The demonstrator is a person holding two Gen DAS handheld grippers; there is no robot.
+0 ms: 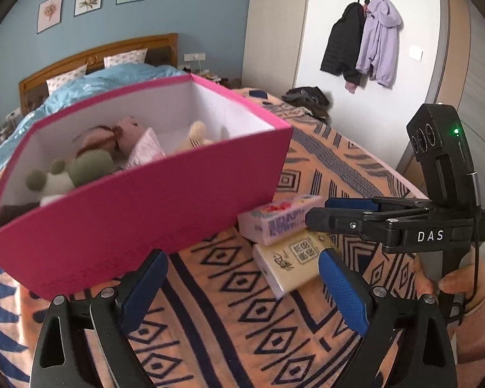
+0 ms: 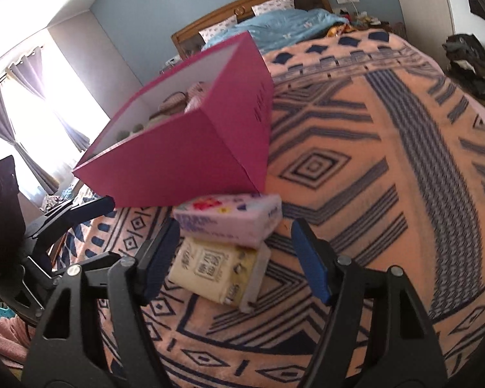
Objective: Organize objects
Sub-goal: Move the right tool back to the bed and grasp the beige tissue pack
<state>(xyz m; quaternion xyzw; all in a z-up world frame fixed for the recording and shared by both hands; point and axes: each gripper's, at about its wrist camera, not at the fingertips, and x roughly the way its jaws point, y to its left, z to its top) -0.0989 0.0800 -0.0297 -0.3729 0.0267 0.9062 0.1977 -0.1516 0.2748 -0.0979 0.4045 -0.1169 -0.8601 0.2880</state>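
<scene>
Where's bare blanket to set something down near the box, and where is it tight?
Free: the patterned blanket right of the pink box and the two tissue packs, out to the bed edge; also the strip in front of the box, between the left gripper fingers. Crowded: the box's near corner, where the floral tissue pack overlaps the yellow pack, right gripper around them.

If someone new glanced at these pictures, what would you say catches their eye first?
Most likely the pink box, open-topped on the patterned blanket, with plush toys inside. Next, two tissue packs beside it: the floral one lies partly on the yellow one. The right gripper hangs open around them, and the left gripper is open near the box.
</scene>
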